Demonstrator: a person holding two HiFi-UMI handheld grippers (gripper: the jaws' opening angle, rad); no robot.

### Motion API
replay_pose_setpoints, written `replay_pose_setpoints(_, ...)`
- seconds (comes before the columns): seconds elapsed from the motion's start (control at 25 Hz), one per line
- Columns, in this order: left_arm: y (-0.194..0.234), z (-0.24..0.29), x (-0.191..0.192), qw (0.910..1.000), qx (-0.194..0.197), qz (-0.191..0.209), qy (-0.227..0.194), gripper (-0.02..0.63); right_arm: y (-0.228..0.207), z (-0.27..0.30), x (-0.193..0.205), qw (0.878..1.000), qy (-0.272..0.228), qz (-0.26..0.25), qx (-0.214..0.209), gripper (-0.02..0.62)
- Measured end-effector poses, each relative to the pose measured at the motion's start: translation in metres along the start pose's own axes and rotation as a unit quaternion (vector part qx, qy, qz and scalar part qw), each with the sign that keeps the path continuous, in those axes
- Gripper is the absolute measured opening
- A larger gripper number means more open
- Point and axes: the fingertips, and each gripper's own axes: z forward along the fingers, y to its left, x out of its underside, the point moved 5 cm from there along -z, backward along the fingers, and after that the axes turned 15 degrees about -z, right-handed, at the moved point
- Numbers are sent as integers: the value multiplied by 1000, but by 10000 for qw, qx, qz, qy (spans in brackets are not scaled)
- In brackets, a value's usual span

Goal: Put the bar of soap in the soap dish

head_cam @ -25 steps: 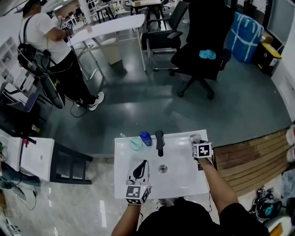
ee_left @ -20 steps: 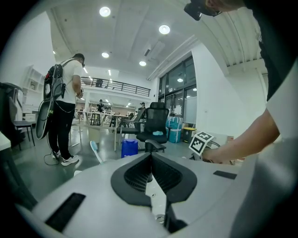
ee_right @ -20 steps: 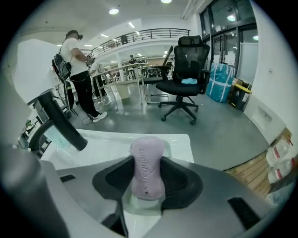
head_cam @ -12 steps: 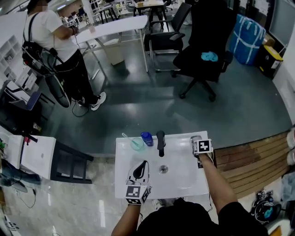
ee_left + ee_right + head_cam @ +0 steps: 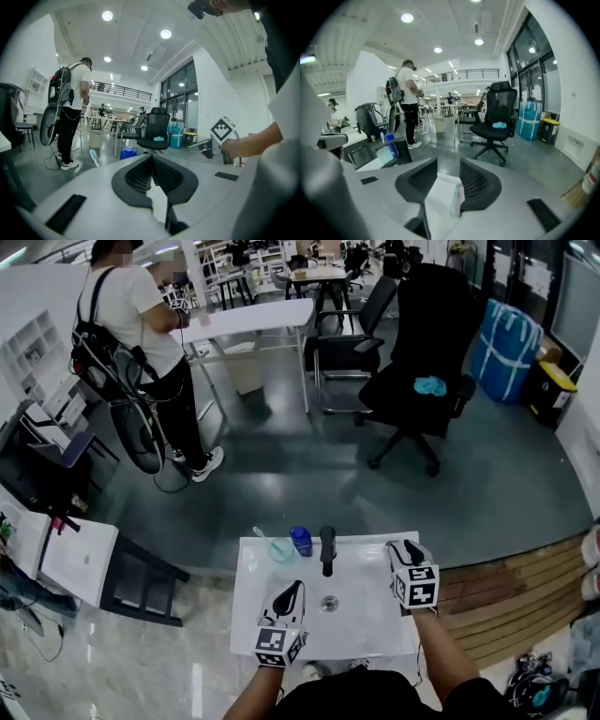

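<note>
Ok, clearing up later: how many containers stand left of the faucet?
2: a clear cup holding a toothbrush, and a blue bottle between it and the faucet. None seems hidden.

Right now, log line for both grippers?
left gripper: fingers shut, over sink | right gripper: fingers closing, pinkish object between, not gripped

Open office: desks [image 5: 251, 317], swivel chairs [image 5: 419, 381]
</note>
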Motion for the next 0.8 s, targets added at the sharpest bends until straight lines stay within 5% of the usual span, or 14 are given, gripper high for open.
replay_pose_setpoints(0.24, -13, -1, -23, 9993, 208, 58, -306, 21, 20, -73, -55, 9884, -1332, -568, 458, 30)
replay_pose_setpoints(0.4, -20, -4, -29, 9989, 279, 93, -358, 21, 37, -106, -71, 9738, -2092, -627, 626, 18)
replay_pose_setpoints(0.8, -29, -11, -32, 9984, 421, 215, -313, 21, 59, -124, -76, 9713, -2228, -714, 429, 17)
